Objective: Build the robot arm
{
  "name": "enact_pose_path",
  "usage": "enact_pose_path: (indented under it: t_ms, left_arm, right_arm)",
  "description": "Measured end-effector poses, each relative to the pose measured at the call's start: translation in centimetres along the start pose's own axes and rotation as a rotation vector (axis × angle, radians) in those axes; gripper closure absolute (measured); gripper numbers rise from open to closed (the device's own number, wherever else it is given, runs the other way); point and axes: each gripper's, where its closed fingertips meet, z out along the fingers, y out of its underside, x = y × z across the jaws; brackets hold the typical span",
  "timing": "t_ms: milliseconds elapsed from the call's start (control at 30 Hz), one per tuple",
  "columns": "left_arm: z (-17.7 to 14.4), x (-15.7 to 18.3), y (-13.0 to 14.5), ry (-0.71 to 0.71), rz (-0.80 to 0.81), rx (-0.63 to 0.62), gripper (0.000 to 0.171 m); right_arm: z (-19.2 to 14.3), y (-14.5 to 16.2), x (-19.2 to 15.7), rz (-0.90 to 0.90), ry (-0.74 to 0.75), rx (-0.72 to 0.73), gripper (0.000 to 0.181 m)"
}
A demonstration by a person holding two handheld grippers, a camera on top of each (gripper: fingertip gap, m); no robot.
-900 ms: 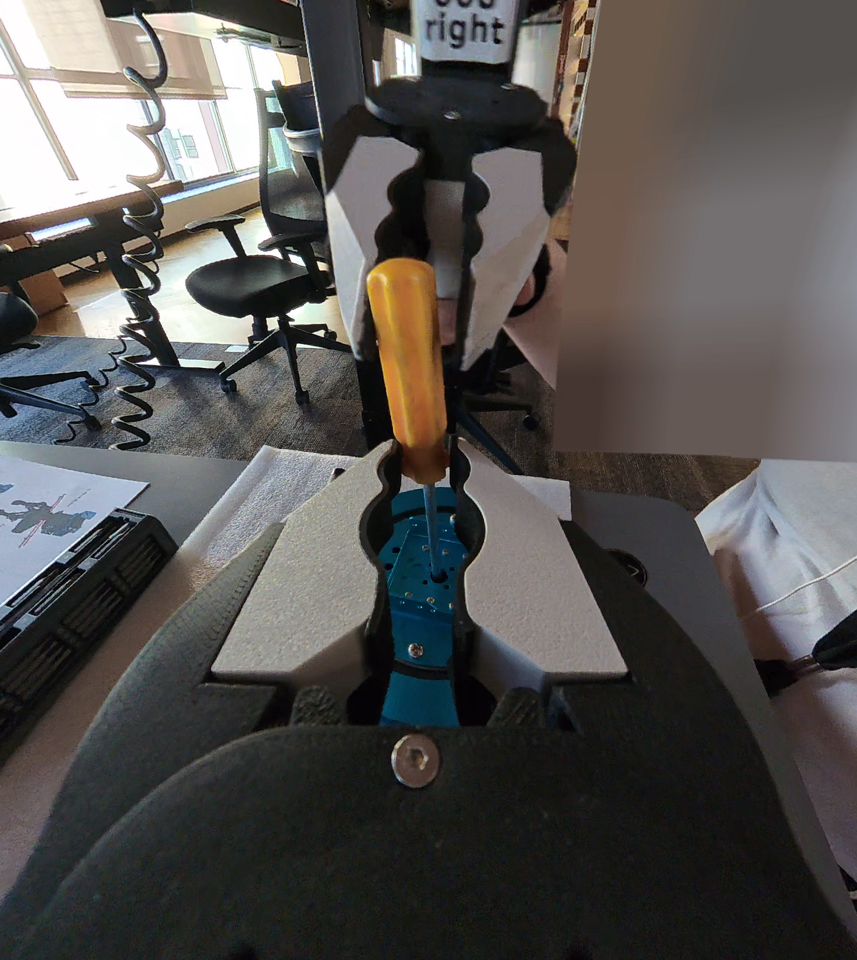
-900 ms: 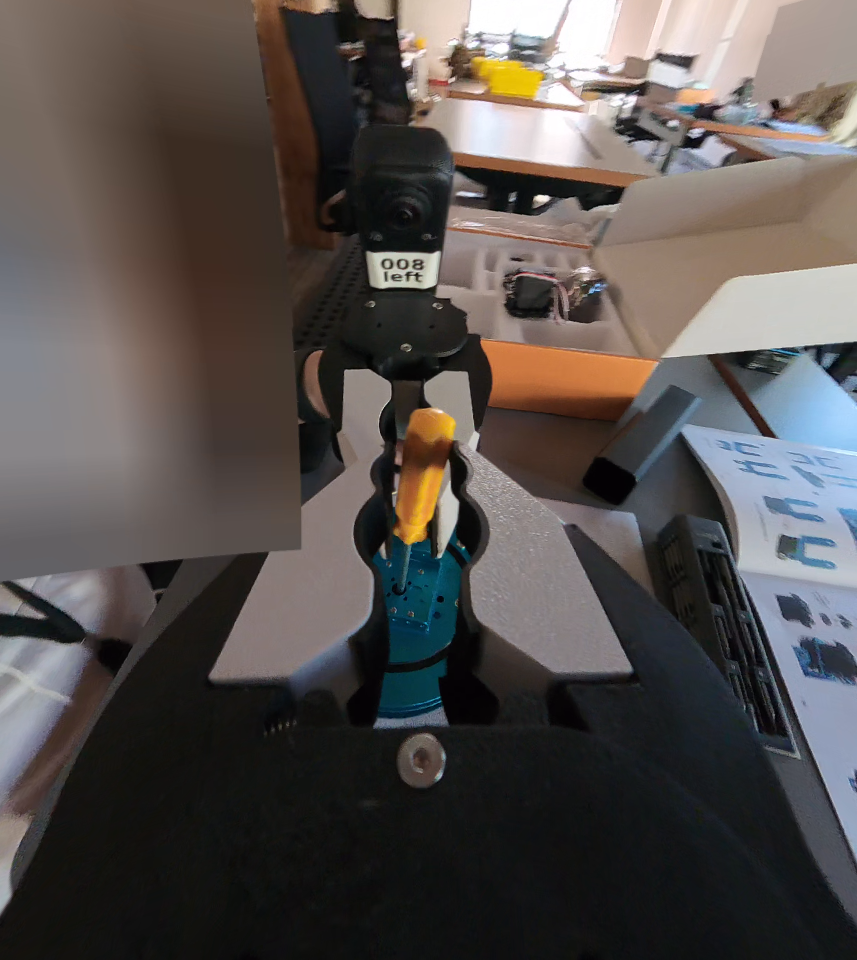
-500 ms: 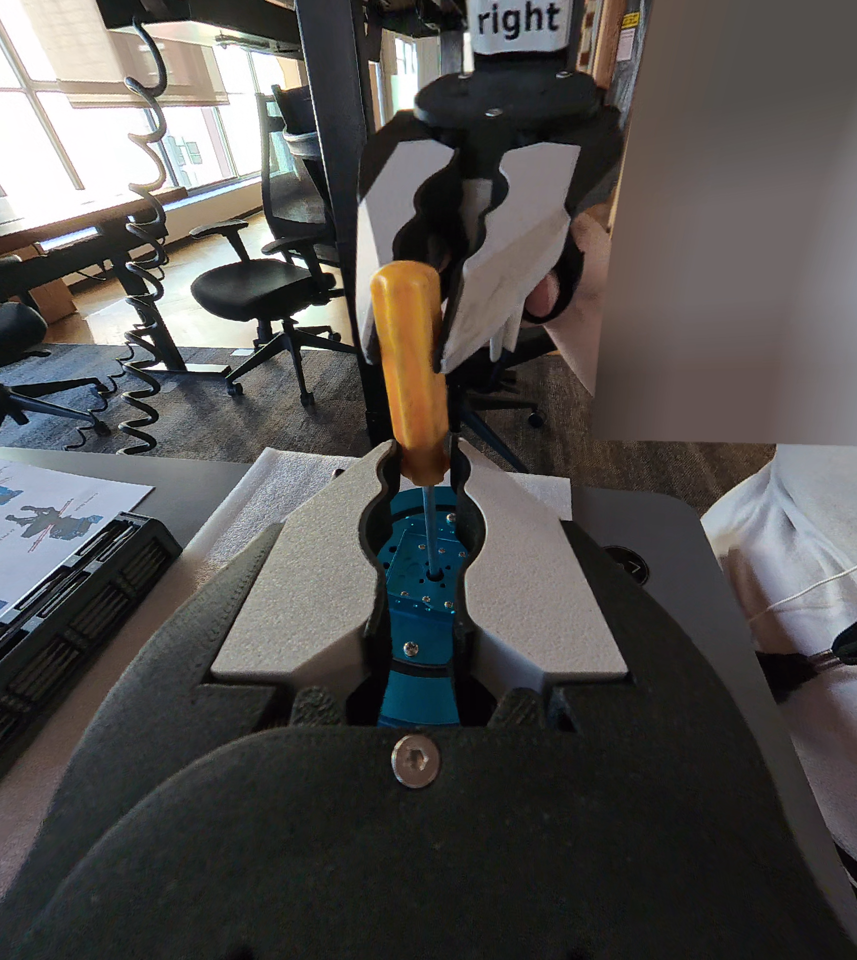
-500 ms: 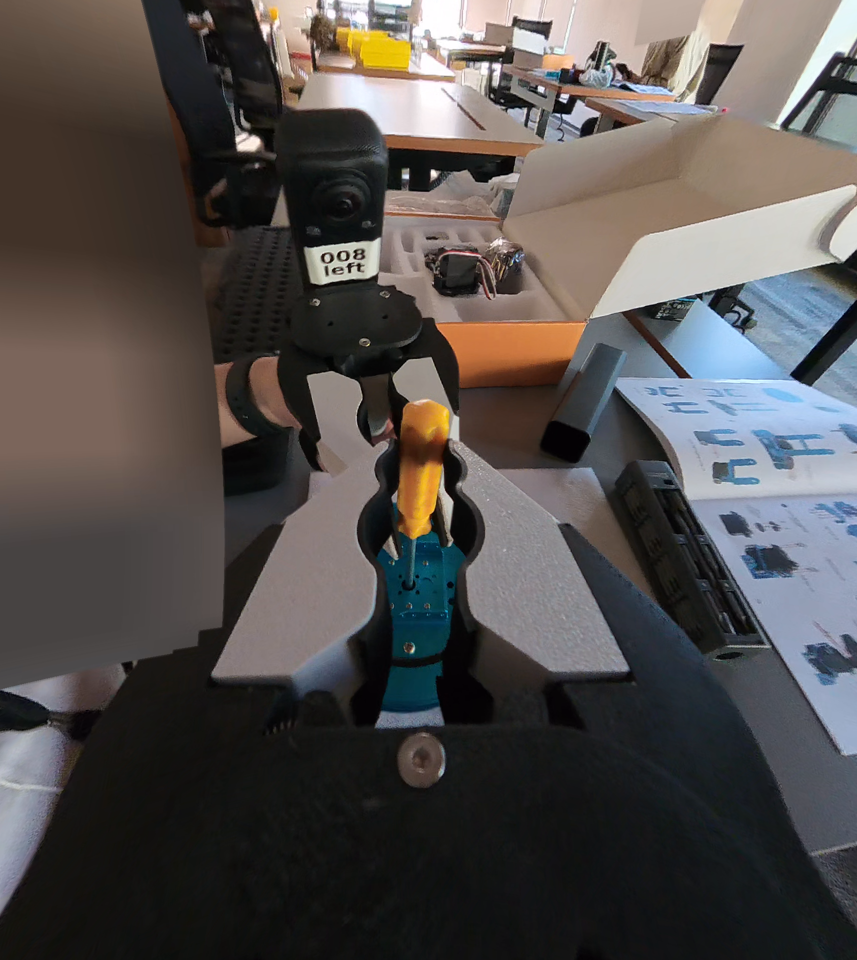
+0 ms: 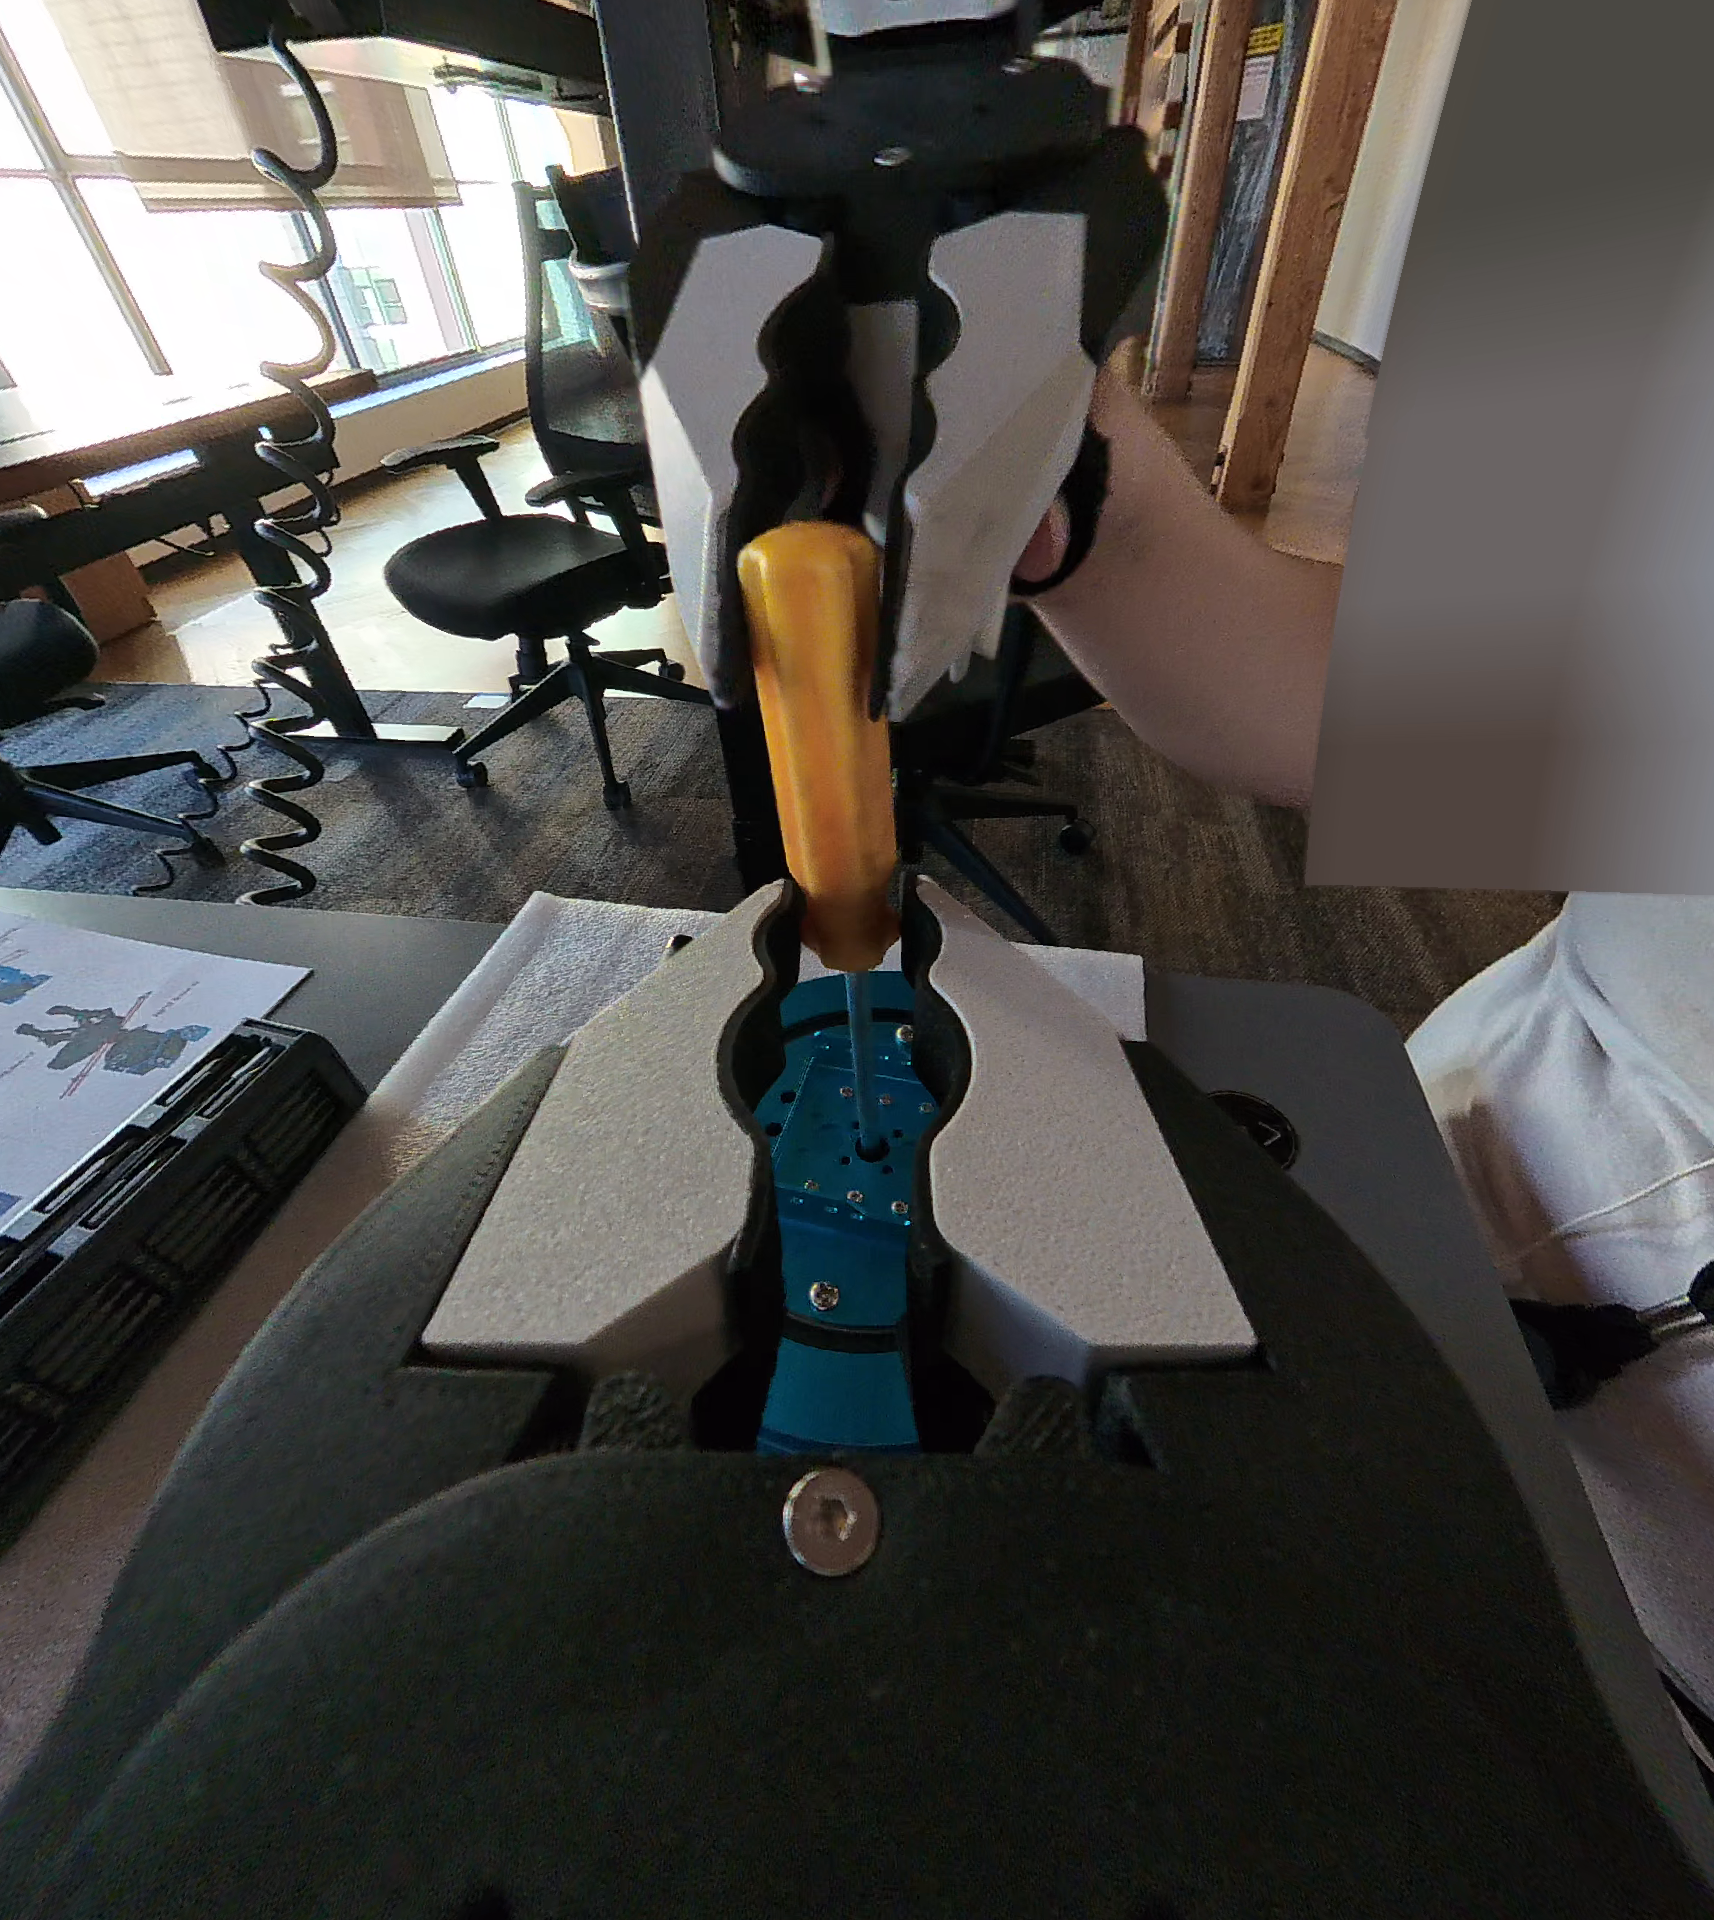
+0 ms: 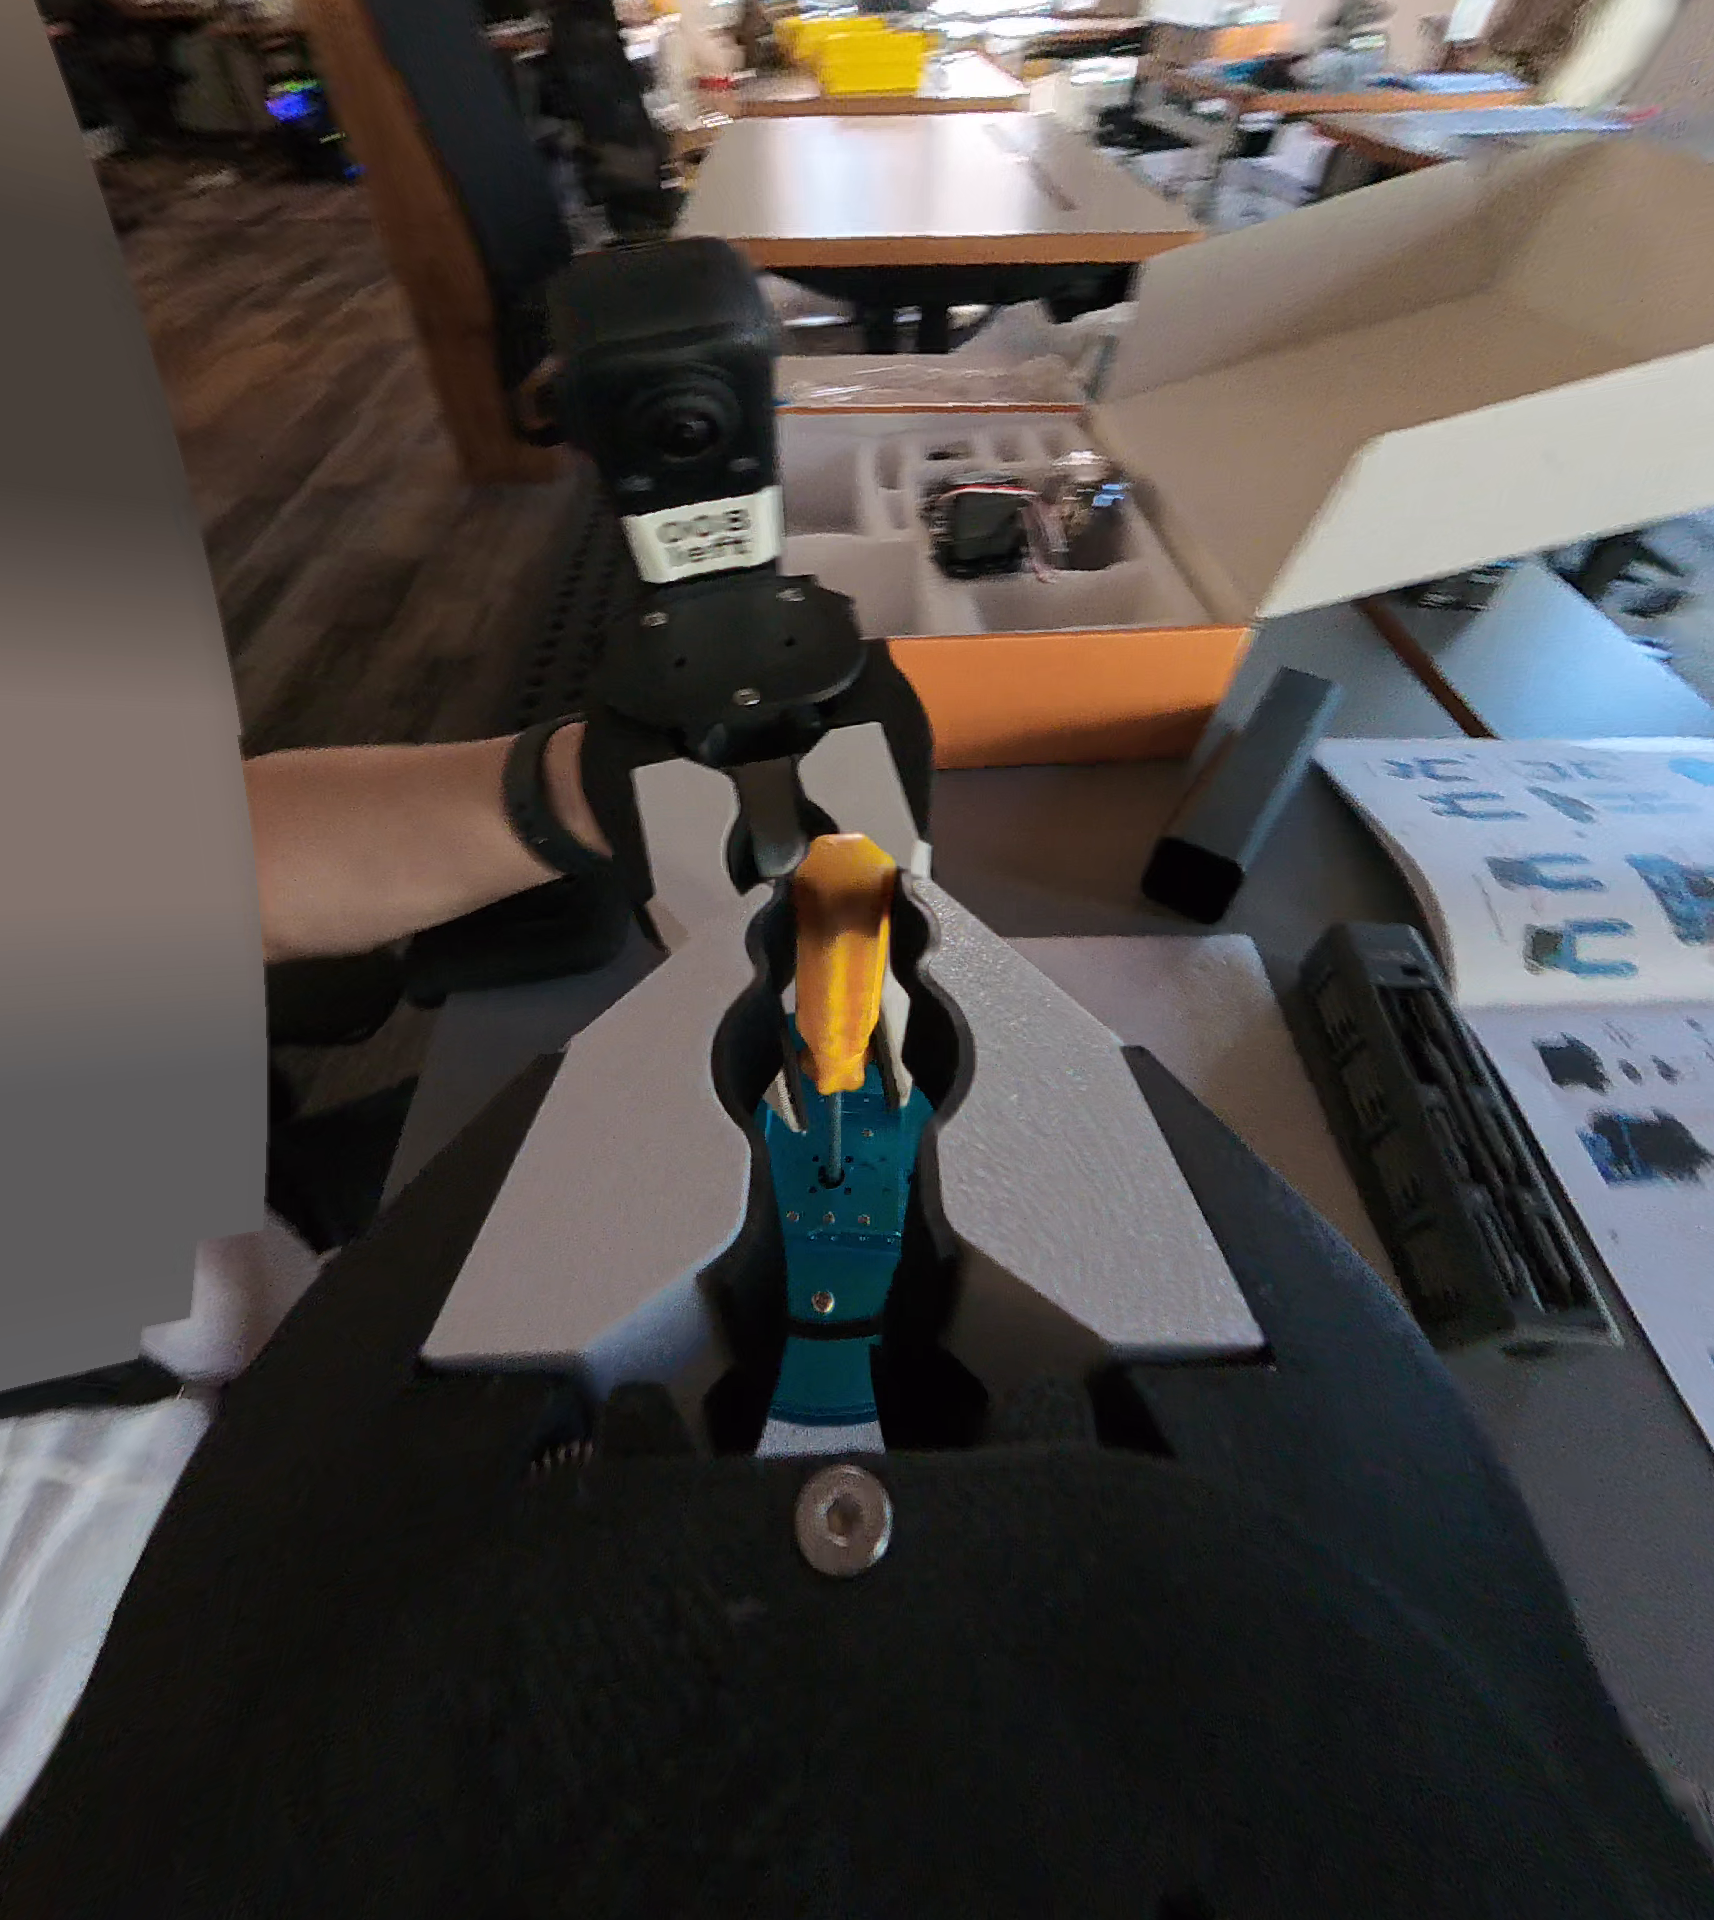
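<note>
Grips a blue metal part (image 5: 837, 1226) low between the fingers of the left gripper (image 5: 842, 904), drawn in tight against its sides, over a white foam sheet (image 5: 572, 956). Pinches the top of an orange-handled screwdriver (image 5: 817, 727) in the right gripper (image 6: 840, 894), fingers closed to a narrow gap, straight ahead of and above the left fingertips; stands the tool nearly upright, shaft tip set in a hole of the part. Shows a black bit tray (image 5: 105, 1226) and printed booklet (image 5: 22, 1018) to the left gripper's left.

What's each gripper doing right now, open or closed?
Left gripper: closed on the blue metal part.
Right gripper: closed on the orange-handled screwdriver.
</note>
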Motion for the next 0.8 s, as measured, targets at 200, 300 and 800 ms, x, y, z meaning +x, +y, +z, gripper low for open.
enact_pose_path:
  t_ms: [200,300,800]
  left_arm:
    - [-0.1,0.3,0.0,0.011,0.001,0.003,0.155]
    - [0.0,0.3,0.0,0.013,-0.005,0.005,0.154]
    - [-0.1,0.1,0.0,0.010,-0.012,0.010,0.155]
  right_arm:
    - [-0.2,0.1,-0.6,-0.143,0.050,-0.085,0.162]
    - [-1.3,-0.8,-1.1,-0.411,-0.166,-0.197,0.137]
    - [-0.5,0.0,-0.7,-0.618,-0.431,-0.796,0.165]
